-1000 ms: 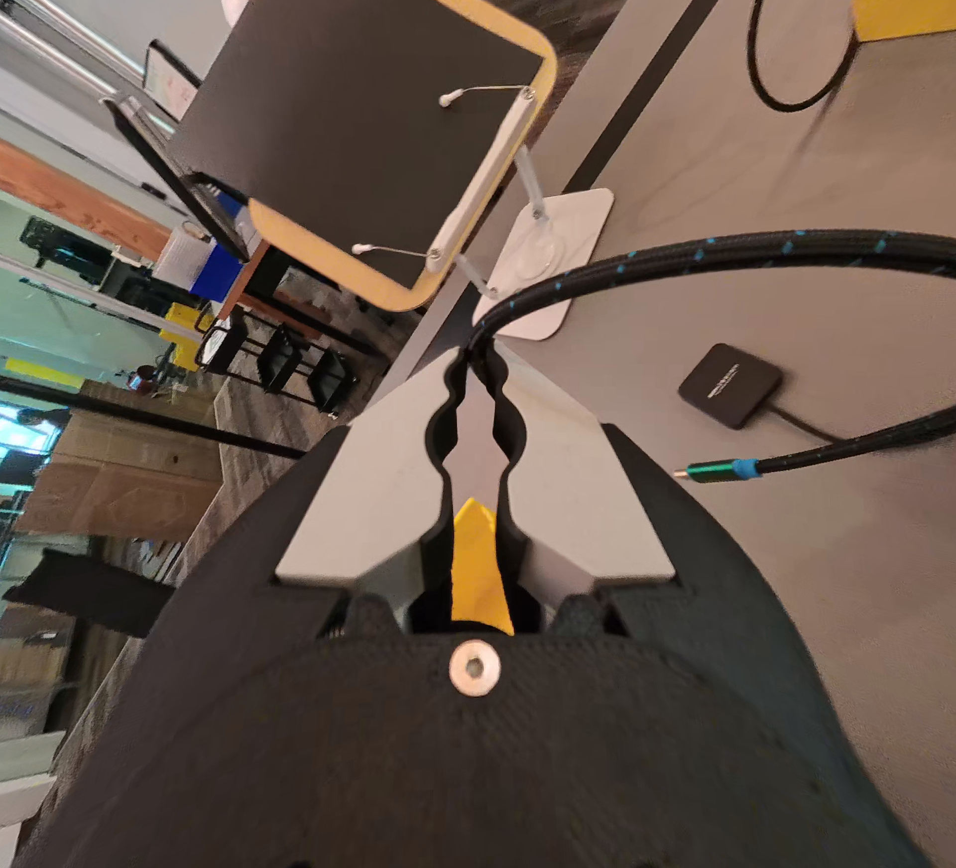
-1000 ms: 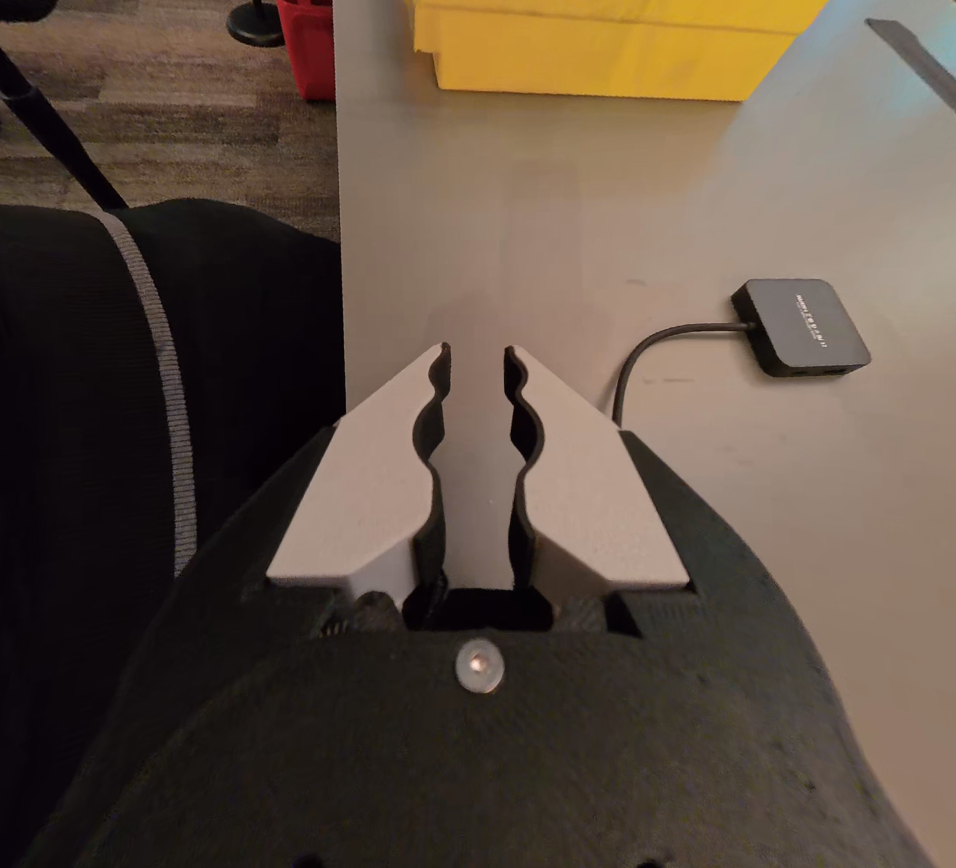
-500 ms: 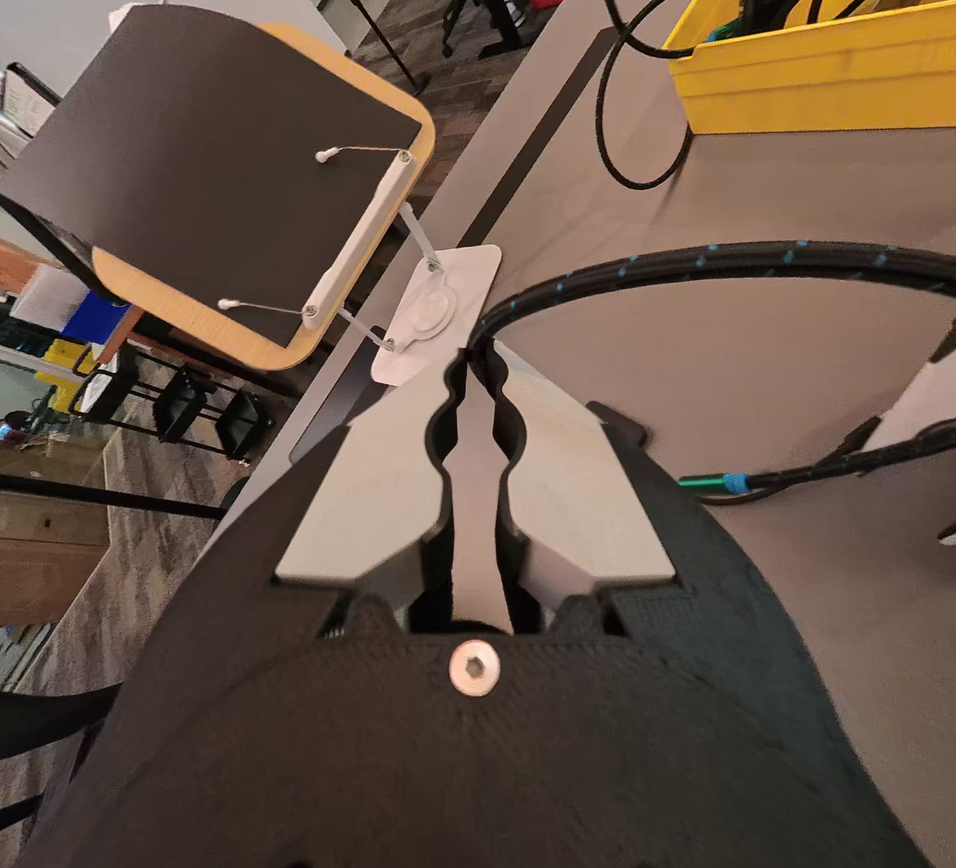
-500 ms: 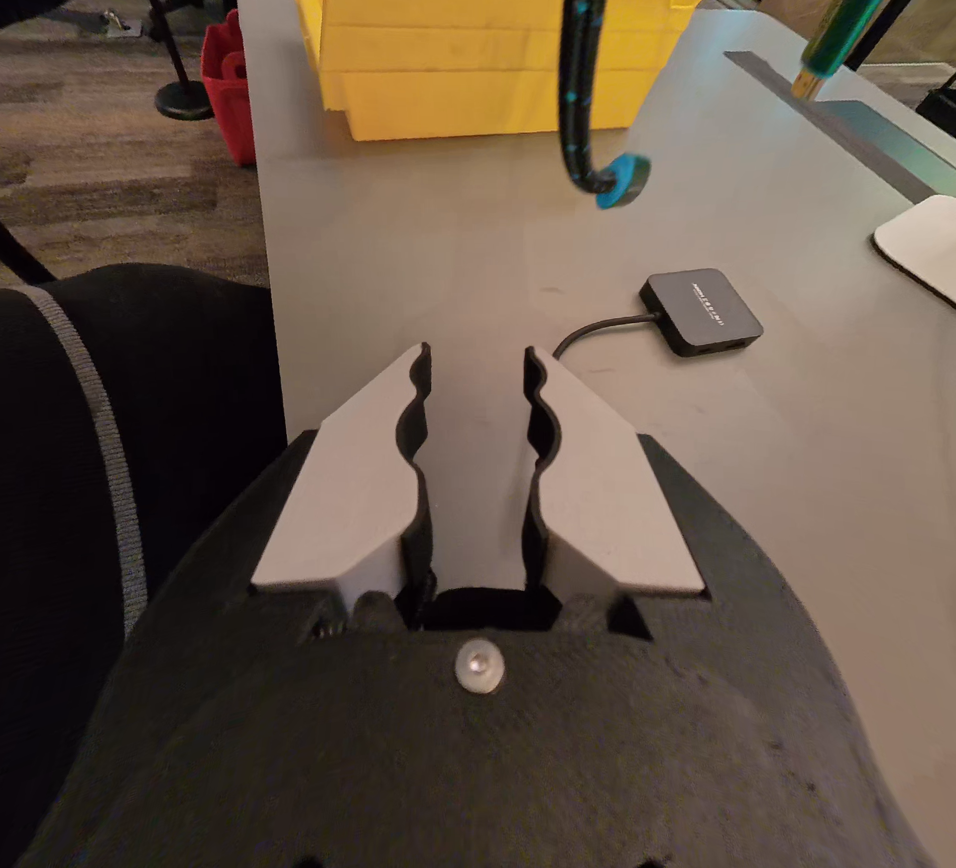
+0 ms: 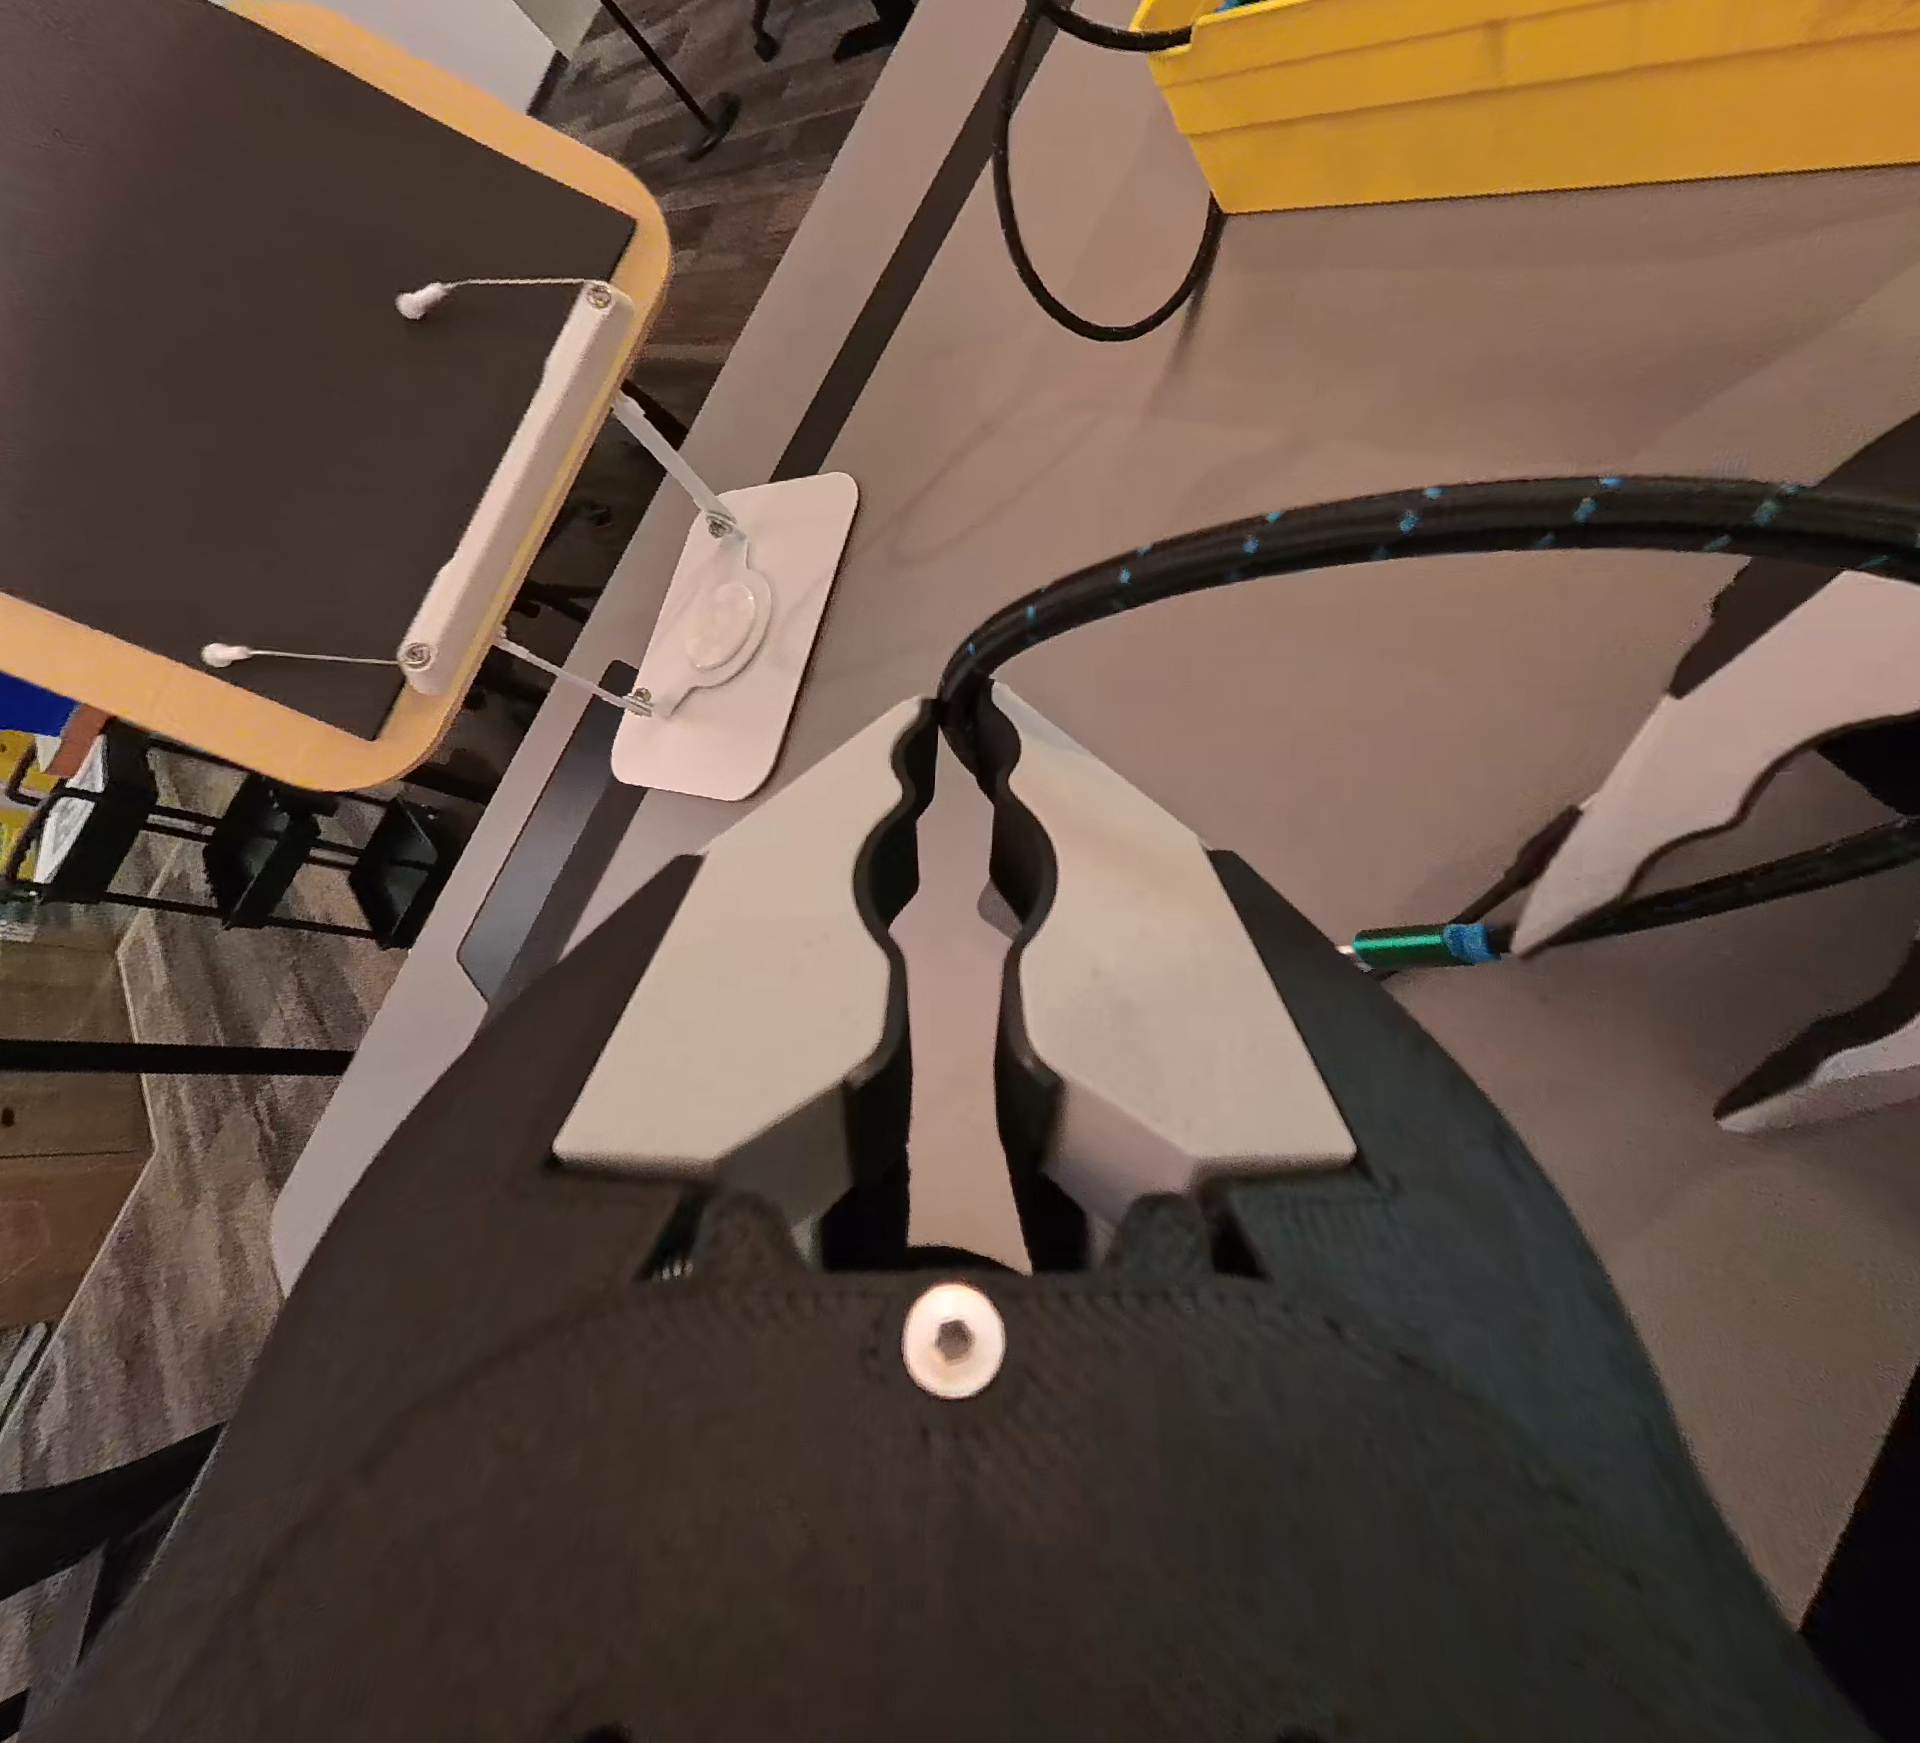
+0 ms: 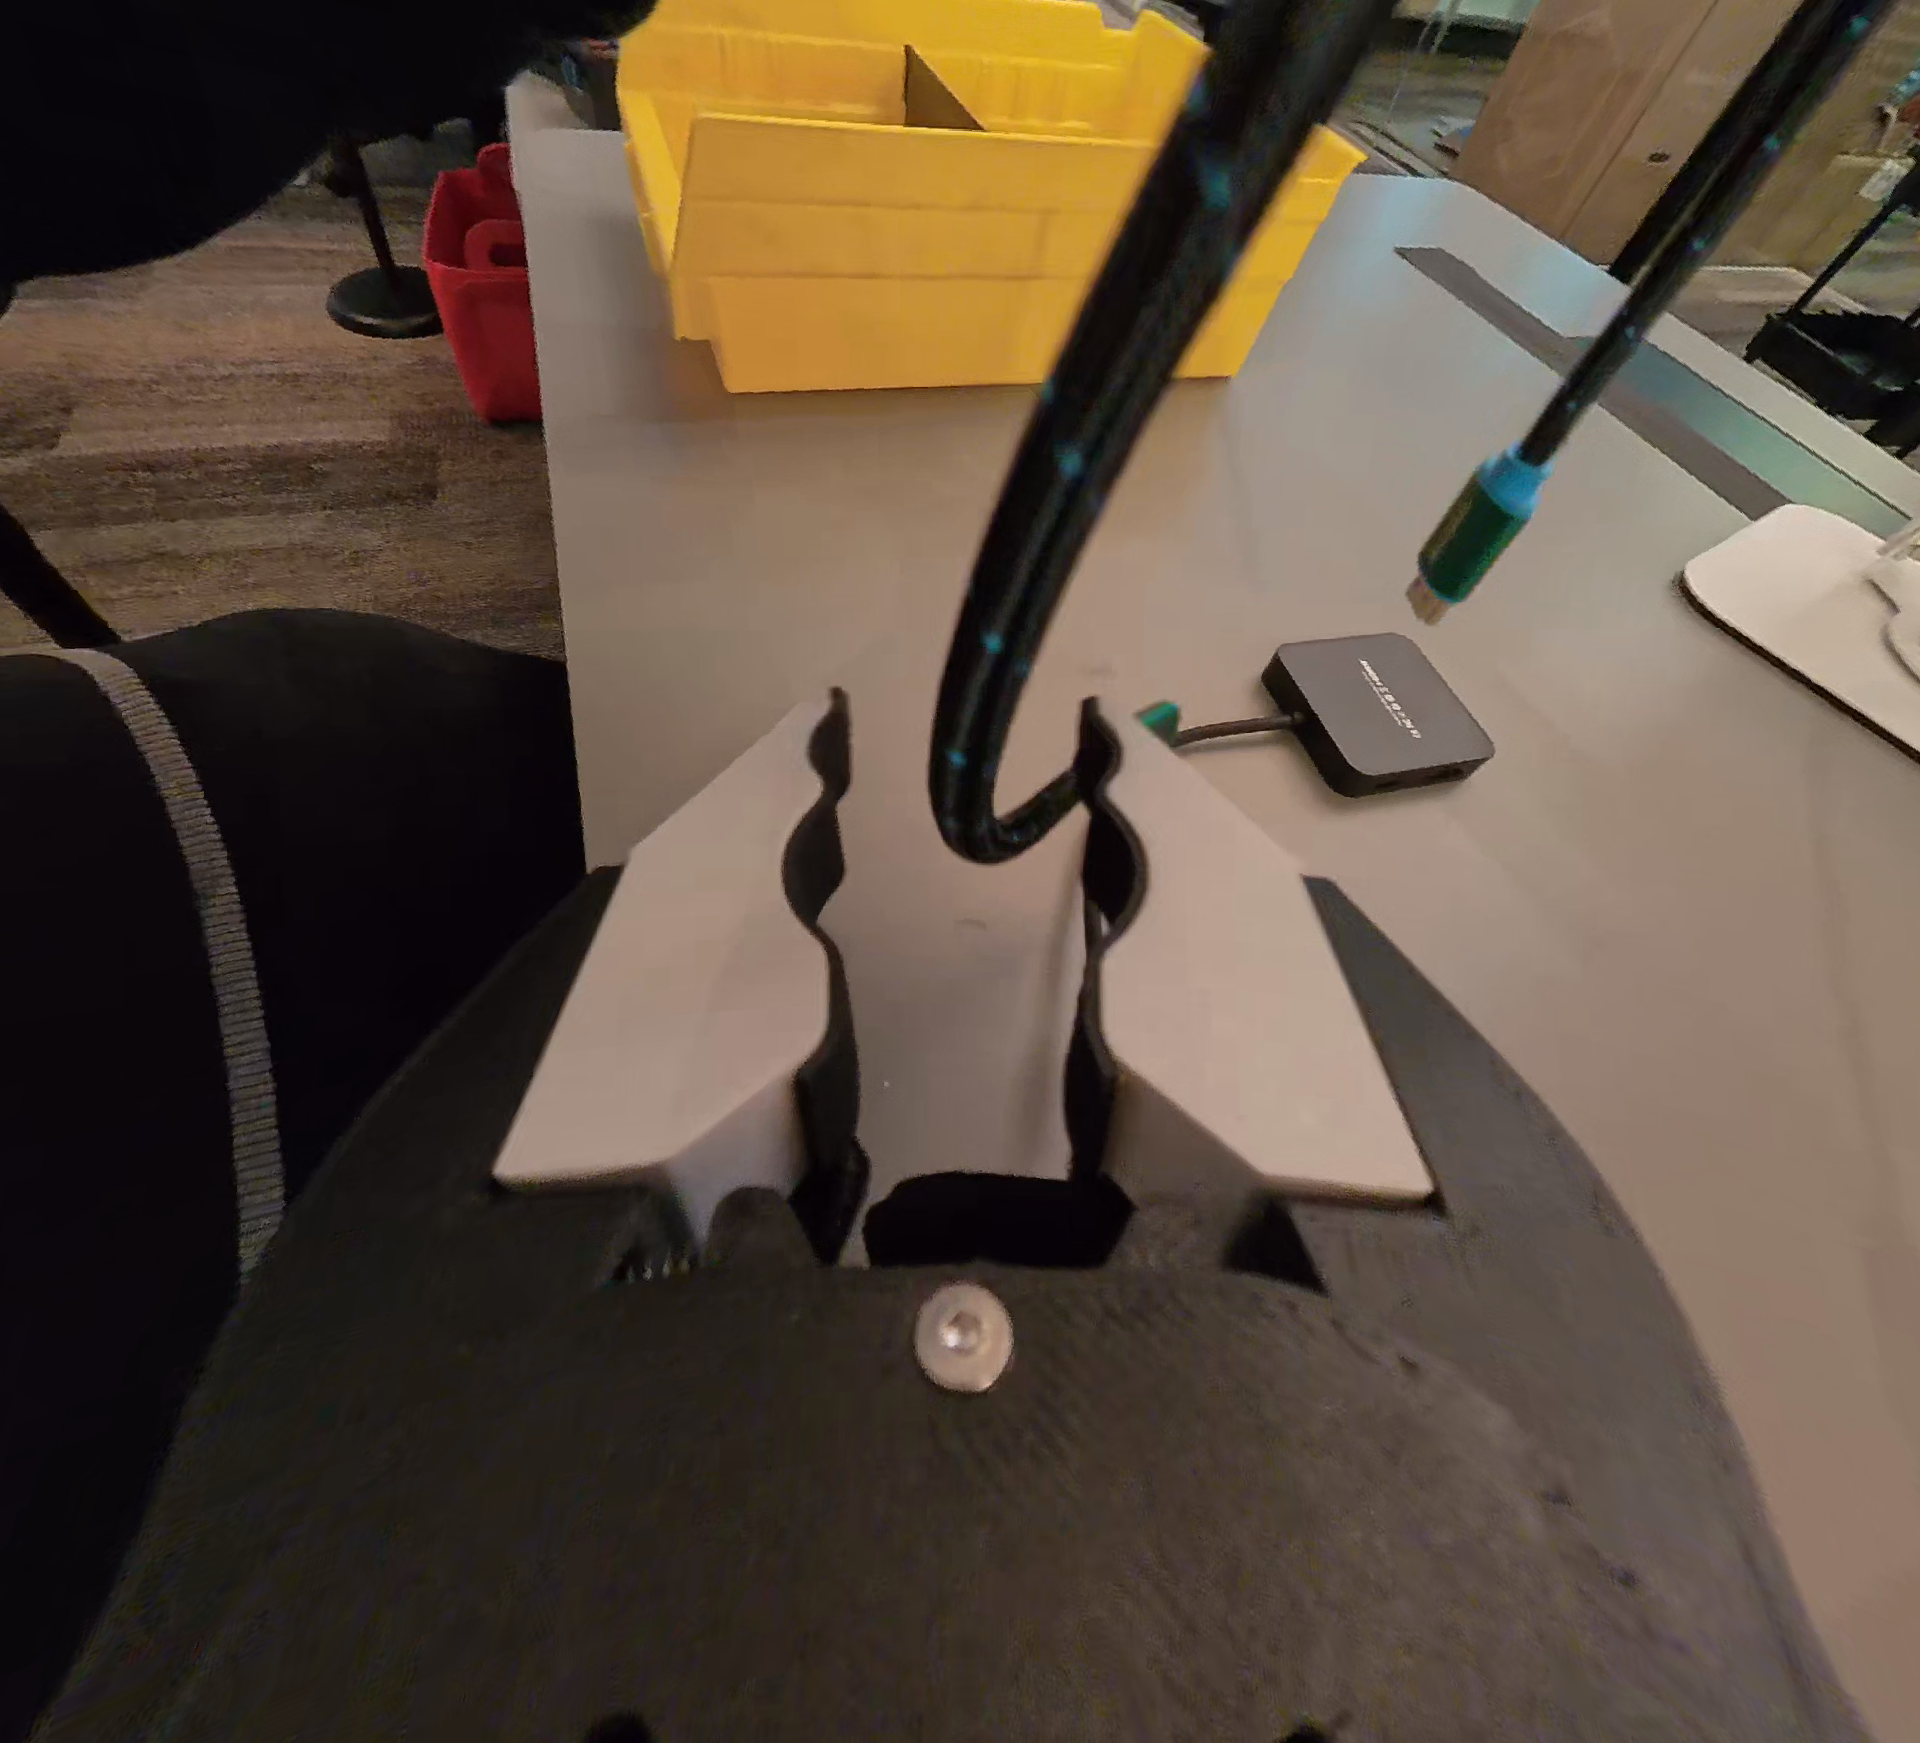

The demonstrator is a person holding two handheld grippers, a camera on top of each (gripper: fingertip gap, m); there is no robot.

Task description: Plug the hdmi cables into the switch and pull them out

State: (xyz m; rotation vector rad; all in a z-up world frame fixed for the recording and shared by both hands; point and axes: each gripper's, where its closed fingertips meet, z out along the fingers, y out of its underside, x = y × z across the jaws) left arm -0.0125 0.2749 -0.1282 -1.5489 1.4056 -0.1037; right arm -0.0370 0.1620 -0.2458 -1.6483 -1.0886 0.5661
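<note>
1. Up at the fingertips, the left gripper (image 5: 961,722) is clenched on the black braided HDMI cable with blue flecks (image 5: 1351,524), which arcs from there toward the right edge of the left wrist view.
2. Lower right in that view, the cable's green metal plug with a blue collar (image 5: 1418,947) hangs in the air beside the pale fingers of the right gripper (image 5: 1704,820).
3. In the right wrist view the right gripper (image 6: 961,727) is released, jaws wide apart; the cable's loop (image 6: 1049,540) dips between the fingertips and touches or passes just behind the right-hand one; I cannot tell which.
4. The small flat black HDMI switch (image 6: 1377,711) lies on the grey bench (image 6: 1558,1018) at centre right, its thin lead ending in a green tip just beside the right fingertip.
5. The green plug (image 6: 1470,535) hangs above the switch, apart from it.
6. A yellow plastic bin (image 6: 935,239) stands at the upper centre.
7. A white flat stand base (image 5: 743,644) sits left of centre in the left view.
</note>
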